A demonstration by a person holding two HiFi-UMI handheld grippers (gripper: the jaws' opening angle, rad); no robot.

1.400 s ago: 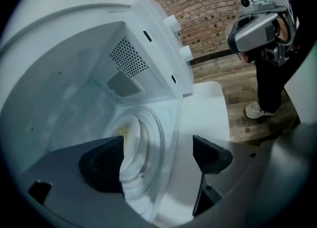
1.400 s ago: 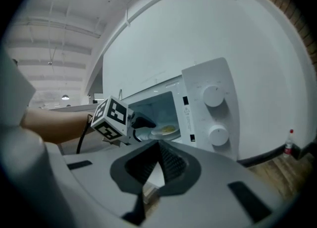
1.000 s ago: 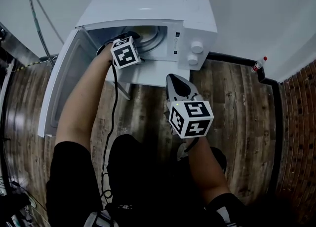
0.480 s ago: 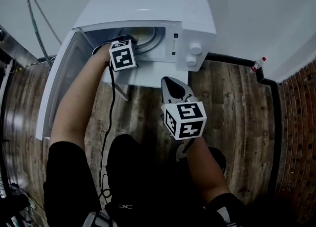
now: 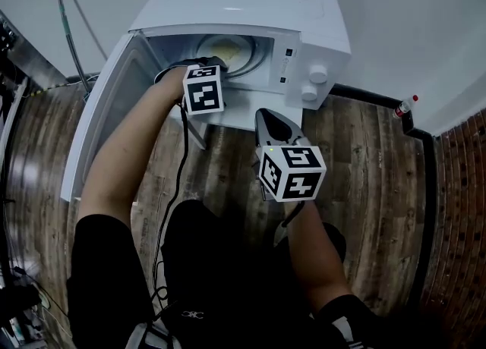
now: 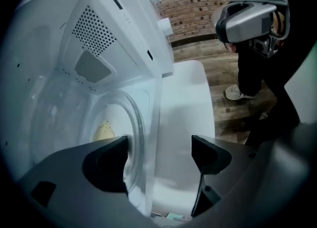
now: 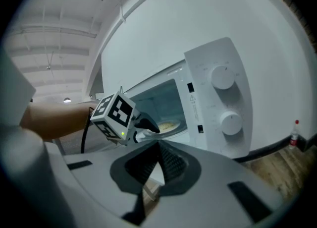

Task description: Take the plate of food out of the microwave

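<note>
The white microwave (image 5: pixel 250 6) stands with its door (image 5: pixel 102 124) swung open to the left. Inside lies a glass plate (image 5: pixel 235 50) with yellow food (image 6: pixel 103 132) on it. My left gripper (image 5: pixel 216 65) reaches into the oven mouth and is open. In the left gripper view one finger (image 6: pixel 106 165) overlaps the plate's rim (image 6: pixel 140 128) and the other finger (image 6: pixel 210 155) hangs outside the oven; I cannot tell whether they touch the plate. My right gripper (image 5: pixel 269 124) hovers shut and empty in front of the microwave, below the knobs (image 7: pixel 223 78).
The microwave sits on a small white stand (image 5: pixel 254 116) over a wooden floor (image 5: pixel 364 173). A bottle with a red cap (image 5: pixel 405 105) lies by the wall at right. A green hose (image 5: pixel 67 14) runs down the wall at left. My legs fill the lower middle.
The head view has shifted a little, so more of the plate shows. My left gripper stays at the oven mouth. My right gripper has drifted slightly up.
</note>
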